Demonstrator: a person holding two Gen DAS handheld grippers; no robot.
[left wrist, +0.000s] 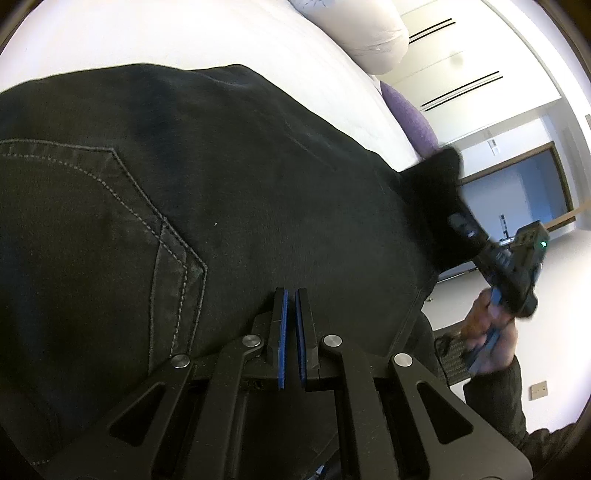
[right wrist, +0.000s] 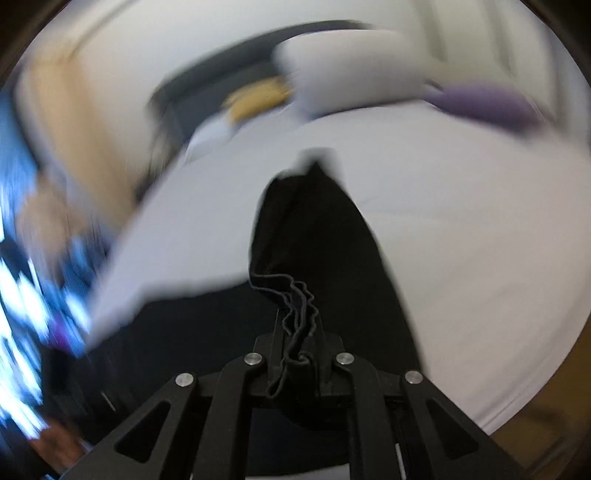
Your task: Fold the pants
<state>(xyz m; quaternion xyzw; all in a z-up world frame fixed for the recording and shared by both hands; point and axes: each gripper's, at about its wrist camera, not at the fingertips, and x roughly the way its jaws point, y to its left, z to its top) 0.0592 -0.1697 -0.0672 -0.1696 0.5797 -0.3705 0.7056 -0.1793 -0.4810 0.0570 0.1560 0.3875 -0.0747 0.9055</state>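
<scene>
Black pants lie on a white bed, their back pocket with grey stitching at the left. My left gripper is shut with nothing between its blue pads, just above the fabric near the pants' edge. My right gripper shows at the right of the left wrist view, holding a lifted bunch of black cloth. In the blurred right wrist view my right gripper is shut on the bunched hems of the pants, which hang forward over the bed.
A white pillow and a purple cushion lie at the far end of the bed. They also show in the right wrist view as the pillow and cushion. A wall and a doorway stand beyond.
</scene>
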